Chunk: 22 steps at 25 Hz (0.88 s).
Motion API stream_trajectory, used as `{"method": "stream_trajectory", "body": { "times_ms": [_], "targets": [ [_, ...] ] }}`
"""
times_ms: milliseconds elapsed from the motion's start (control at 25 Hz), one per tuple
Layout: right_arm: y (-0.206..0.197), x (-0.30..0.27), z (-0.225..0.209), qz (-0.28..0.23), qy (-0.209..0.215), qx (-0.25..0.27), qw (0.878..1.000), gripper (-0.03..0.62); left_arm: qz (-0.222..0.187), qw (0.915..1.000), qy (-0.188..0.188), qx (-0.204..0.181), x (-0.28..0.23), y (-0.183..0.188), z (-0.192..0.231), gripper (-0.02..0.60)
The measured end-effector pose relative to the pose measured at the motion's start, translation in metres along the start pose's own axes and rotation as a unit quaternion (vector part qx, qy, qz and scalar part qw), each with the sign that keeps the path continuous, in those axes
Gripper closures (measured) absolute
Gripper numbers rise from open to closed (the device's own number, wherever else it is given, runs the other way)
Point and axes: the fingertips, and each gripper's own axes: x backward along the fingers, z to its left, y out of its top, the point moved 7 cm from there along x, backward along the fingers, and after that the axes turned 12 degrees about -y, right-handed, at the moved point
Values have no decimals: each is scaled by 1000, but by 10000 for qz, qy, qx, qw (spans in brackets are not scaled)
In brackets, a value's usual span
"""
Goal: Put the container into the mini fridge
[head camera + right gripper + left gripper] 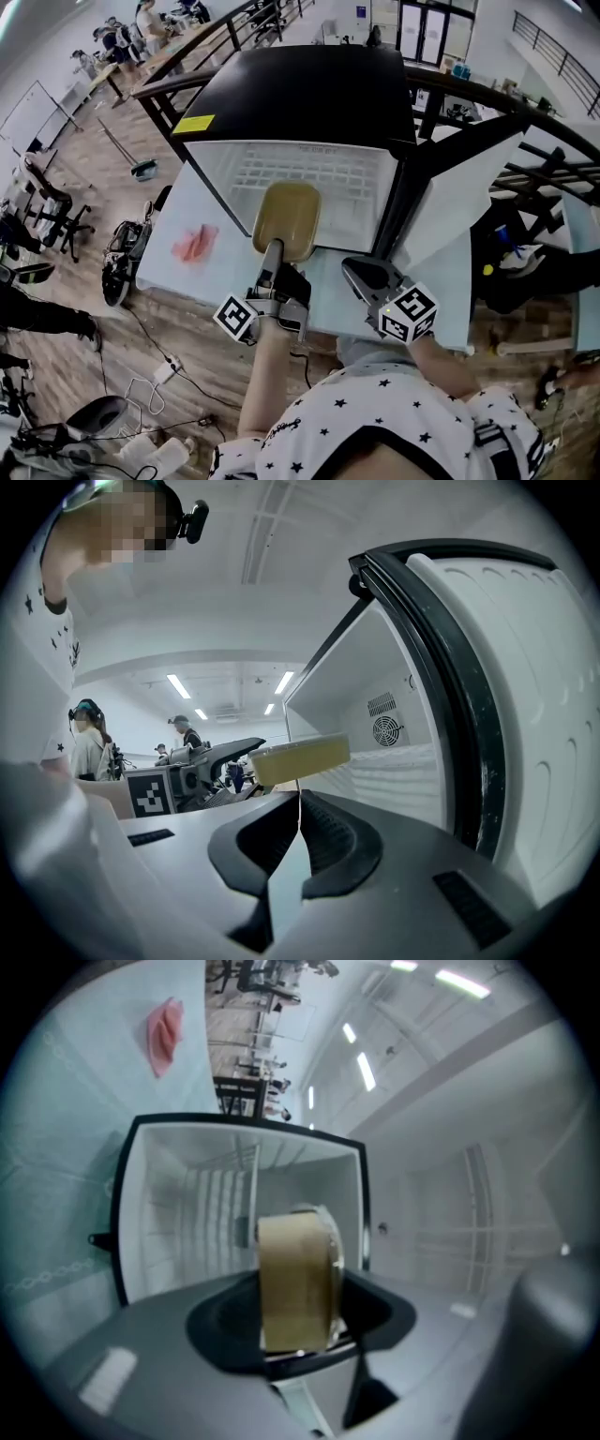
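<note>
The container point(287, 218) is a flat box with a tan lid, held level just in front of the open mini fridge point(309, 178). My left gripper point(273, 251) is shut on its near edge. In the left gripper view the container point(298, 1279) stands edge-on between the jaws, with the white fridge cavity point(187, 1213) right behind it. My right gripper point(349, 267) hovers to the right of the container, near the foot of the open door point(469, 187). In the right gripper view its jaws meet tip to tip with nothing between them, and the container point(300, 758) shows beyond the gripper point(300, 797).
The fridge stands on a pale table point(216, 272) and has a wire shelf point(300, 173) inside. A pink cloth point(194, 244) lies on the table to the left. The door point(506, 686) swings out to the right. Chairs, cables and people fill the room behind.
</note>
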Motion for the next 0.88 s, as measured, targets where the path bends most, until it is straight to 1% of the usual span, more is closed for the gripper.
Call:
{"method": "stream_trajectory", "body": {
  "times_ms": [120, 400, 560, 880],
  "targets": [
    [-1, -7, -6, 44, -14, -17, 10000, 572, 48, 10000, -7, 66, -15, 2, 8, 359],
    [-2, -19, -17, 95, -106, -40, 9999, 572, 268, 9996, 103, 55, -47, 7, 29, 359],
    [-1, -24, -23, 61, -150, -66, 9998, 572, 289, 9994, 176, 111, -61, 8, 40, 359],
    [-4, -31, -27, 48, -253, -111, 9996, 572, 377, 9990, 182, 179, -84, 10, 57, 357]
  ]
}}
